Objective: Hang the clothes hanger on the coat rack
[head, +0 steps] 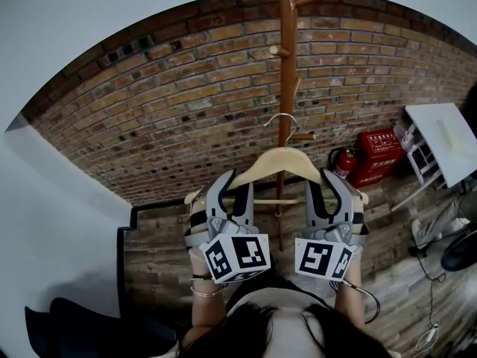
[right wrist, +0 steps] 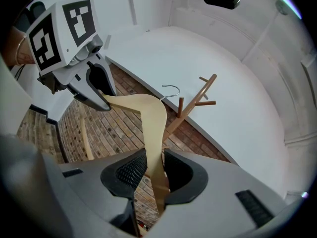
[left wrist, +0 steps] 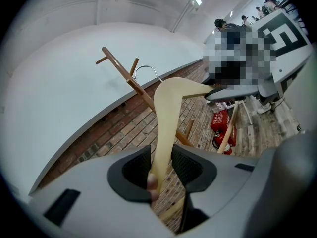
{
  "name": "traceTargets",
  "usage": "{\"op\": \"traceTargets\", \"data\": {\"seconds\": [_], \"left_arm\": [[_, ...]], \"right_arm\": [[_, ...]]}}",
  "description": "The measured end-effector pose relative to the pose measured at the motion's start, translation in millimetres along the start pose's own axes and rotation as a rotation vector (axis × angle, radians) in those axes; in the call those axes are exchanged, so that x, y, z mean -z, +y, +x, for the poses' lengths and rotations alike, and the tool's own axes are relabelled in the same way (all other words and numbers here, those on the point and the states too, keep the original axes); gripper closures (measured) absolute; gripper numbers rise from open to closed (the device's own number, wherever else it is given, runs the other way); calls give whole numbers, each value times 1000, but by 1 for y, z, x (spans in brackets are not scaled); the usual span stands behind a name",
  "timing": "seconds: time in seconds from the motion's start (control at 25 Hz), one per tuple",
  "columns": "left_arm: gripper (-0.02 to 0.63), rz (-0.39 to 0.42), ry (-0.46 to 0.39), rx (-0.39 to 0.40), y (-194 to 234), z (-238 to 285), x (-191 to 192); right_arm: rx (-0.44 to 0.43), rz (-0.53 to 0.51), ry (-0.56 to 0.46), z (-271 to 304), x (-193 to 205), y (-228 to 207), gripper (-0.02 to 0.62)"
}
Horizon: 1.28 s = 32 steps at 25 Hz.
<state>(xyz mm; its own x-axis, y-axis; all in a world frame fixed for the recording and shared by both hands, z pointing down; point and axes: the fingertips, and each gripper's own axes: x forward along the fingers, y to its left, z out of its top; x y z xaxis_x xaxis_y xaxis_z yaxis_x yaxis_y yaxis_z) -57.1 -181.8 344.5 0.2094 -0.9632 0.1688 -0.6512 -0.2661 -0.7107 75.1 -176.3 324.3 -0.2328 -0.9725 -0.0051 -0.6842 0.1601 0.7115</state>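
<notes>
Clamped on hanger [head: 277, 161]: left tool [head: 231, 189], right tool [head: 326, 182]; hook [head: 280, 118] near coat rack [head: 286, 66]

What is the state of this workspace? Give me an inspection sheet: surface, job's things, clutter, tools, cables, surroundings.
Surface: wood-plank floor; no worktable seen.
Job's things: wooden hanger held level before the coat rack; its hook is near the post, not seen on a peg.
Clutter: fire extinguisher and red box by the wall.
Tools: left tool and right tool each shut on a hanger arm.
Cables: loose cable on the floor at right.
Surroundings: brick wall, white table.
</notes>
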Motion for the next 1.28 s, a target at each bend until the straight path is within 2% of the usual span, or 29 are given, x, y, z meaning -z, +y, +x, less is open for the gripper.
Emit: {"op": "traceTargets", "data": {"seconds": [0.56, 0.8, 1.28], "left_arm": [[476, 18, -52, 6, 29, 39, -9], [476, -32, -64, -8, 44, 55, -19], [476, -30, -88, -9, 62, 78, -30]], "right_arm": [[41, -18, 1, 41, -11, -18, 472], [51, -28, -12, 59, -14, -26, 472], [51, -13, -30, 85, -19, -39, 472]]}}
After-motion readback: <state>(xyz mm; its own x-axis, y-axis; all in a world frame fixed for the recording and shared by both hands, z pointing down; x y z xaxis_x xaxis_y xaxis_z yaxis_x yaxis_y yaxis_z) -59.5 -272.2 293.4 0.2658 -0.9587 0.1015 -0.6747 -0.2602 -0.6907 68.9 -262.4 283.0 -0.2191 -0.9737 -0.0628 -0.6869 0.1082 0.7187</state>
